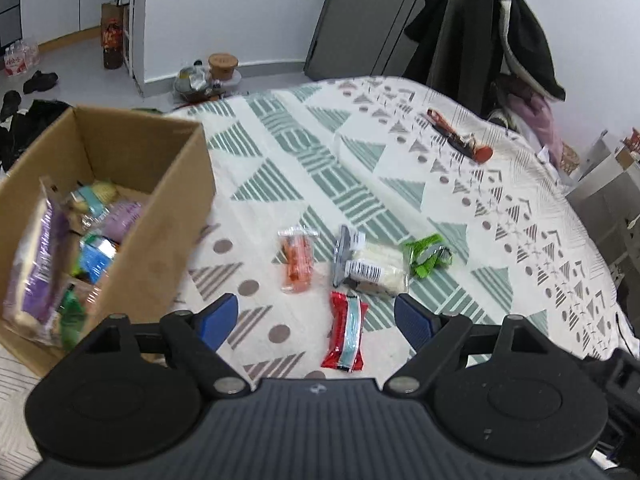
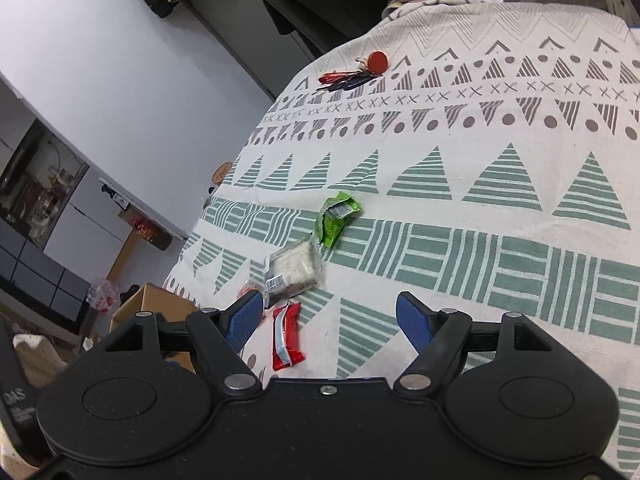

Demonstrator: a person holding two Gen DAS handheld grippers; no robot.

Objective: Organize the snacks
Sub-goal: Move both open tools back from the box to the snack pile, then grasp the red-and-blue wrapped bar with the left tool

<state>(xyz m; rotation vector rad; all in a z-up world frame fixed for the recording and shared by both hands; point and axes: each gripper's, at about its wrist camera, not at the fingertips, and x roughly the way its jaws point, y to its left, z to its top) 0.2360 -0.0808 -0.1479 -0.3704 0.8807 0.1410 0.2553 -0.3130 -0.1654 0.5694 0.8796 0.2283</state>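
A patterned tablecloth [image 1: 460, 208] carries a cardboard box [image 1: 160, 216] of snacks at the left. Both the left gripper [image 1: 316, 316] and right gripper [image 2: 330, 314] are released, empty. The red snack packet [image 1: 346, 332] lies lengthwise between the left gripper's fingers, nearer it.

The cardboard box [image 1: 132, 216] is cut off at nine o'clock; its snacks [image 1: 60, 248] are blurred.

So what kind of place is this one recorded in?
Most likely a lived-in home, perhaps a bedroom or living area: coats hang by a wall, shoes lie on the floor, and a patterned tablecloth covers the table with the snacks and cardboard box.
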